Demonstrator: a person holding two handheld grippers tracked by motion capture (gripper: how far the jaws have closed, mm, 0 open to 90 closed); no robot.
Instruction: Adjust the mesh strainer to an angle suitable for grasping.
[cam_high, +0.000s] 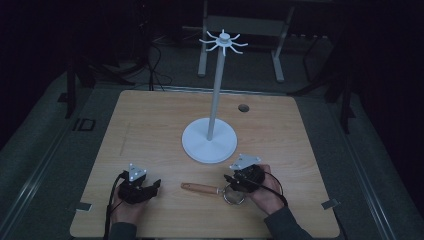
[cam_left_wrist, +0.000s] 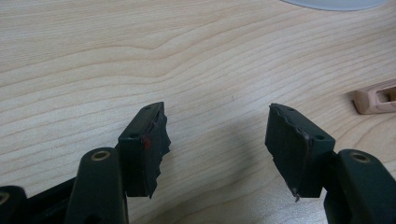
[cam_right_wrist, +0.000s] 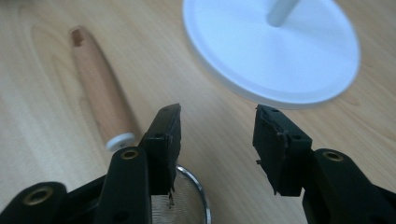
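Note:
A small sieve lies flat near the table's front edge, its wooden handle (cam_high: 199, 188) (cam_right_wrist: 98, 98) pointing left and its wire bowl (cam_high: 234, 196) (cam_right_wrist: 196, 191) to the right. My right gripper (cam_high: 229, 180) (cam_right_wrist: 217, 123) hovers over the bowl's rim, open, with only bare table between the pads. My left gripper (cam_high: 155, 185) (cam_left_wrist: 217, 123) rests low at the front left, open and empty. The handle's end (cam_left_wrist: 376, 98) shows to its right. Behind the sieve stands a white rack with a round base (cam_high: 209, 142) (cam_right_wrist: 275, 51), a thin pole (cam_high: 216, 90) and a ring of hooks (cam_high: 223, 41).
The wooden table (cam_high: 150, 130) has a dark cable hole (cam_high: 243, 107) at the back right. Grey floor and metal frame legs (cam_high: 277, 55) lie beyond the far edge. The rack's base (cam_left_wrist: 336, 3) edges the top of the left gripper view.

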